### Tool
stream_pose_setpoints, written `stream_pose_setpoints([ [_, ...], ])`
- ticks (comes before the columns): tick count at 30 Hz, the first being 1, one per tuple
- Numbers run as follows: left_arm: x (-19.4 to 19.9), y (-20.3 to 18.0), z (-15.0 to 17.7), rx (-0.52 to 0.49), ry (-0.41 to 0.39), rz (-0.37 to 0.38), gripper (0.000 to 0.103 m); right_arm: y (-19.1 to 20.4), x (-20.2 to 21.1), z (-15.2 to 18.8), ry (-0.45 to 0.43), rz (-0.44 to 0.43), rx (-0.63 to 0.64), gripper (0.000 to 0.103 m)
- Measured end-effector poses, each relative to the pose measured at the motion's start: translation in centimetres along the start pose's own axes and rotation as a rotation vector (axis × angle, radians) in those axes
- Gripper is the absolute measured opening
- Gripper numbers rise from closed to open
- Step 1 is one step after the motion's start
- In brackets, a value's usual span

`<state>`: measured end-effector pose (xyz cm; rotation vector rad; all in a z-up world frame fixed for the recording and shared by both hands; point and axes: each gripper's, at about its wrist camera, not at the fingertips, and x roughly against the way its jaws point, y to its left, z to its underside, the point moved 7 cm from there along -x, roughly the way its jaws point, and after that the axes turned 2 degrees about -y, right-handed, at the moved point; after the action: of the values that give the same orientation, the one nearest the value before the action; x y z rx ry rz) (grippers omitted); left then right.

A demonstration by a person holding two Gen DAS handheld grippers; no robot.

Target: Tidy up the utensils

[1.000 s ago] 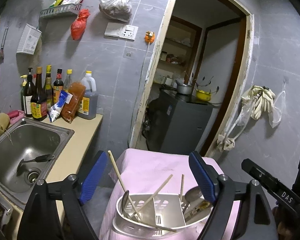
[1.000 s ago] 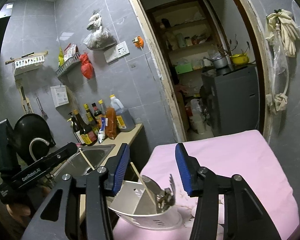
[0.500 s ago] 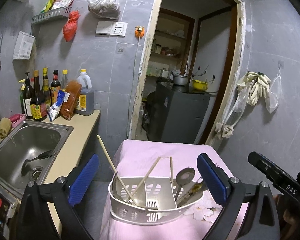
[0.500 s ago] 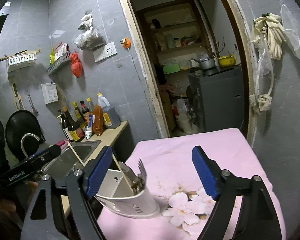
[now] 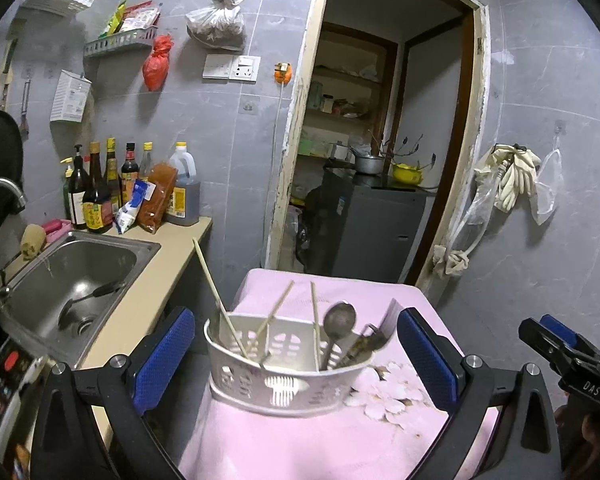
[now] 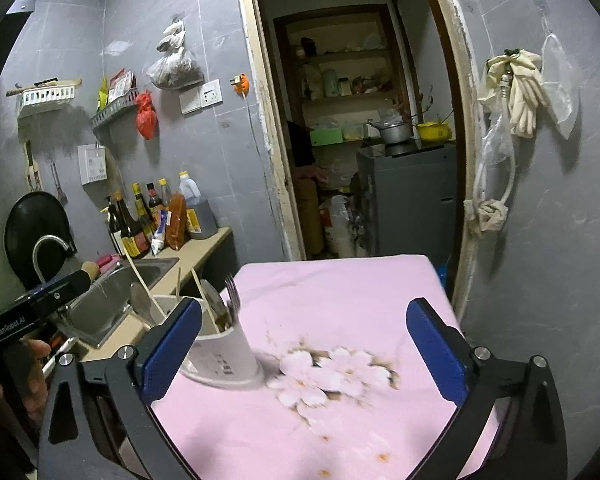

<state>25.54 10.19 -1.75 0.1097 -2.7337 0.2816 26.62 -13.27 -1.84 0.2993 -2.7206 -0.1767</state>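
Observation:
A white plastic utensil caddy point(image 5: 284, 380) stands on the pink flowered cloth point(image 5: 340, 440) of a small table. It holds wooden chopsticks point(image 5: 212, 280), a metal spoon point(image 5: 340, 320) and a fork point(image 6: 232, 292). My left gripper point(image 5: 296, 320) is open wide, short of the caddy, its blue pads clear of the caddy's ends. My right gripper point(image 6: 305, 308) has its jaws opening with only bare cloth between them; the caddy point(image 6: 228, 356) sits behind its left finger. Each gripper shows at the edge of the other's view.
A steel sink point(image 5: 72, 276) with a ladle point(image 5: 88, 296) in it lies left of the table, sauce bottles point(image 5: 100, 196) behind it. A doorway with a grey fridge point(image 5: 372, 232) is straight ahead. Gloves point(image 5: 512, 176) hang on the right wall.
Both grippers have drawn back from the caddy and opened wider. The right one was narrow beside the caddy's end and now stands wide. The caddy stays on the cloth.

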Motion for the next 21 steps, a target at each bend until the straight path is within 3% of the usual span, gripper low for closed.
stream_pose_setpoints([
  [21,9.1,-5.1,5.0,-0.027,-0.009,-0.007,0.102,-4.3,10.8,2.3,-0.006,0.031,0.04,0.101],
])
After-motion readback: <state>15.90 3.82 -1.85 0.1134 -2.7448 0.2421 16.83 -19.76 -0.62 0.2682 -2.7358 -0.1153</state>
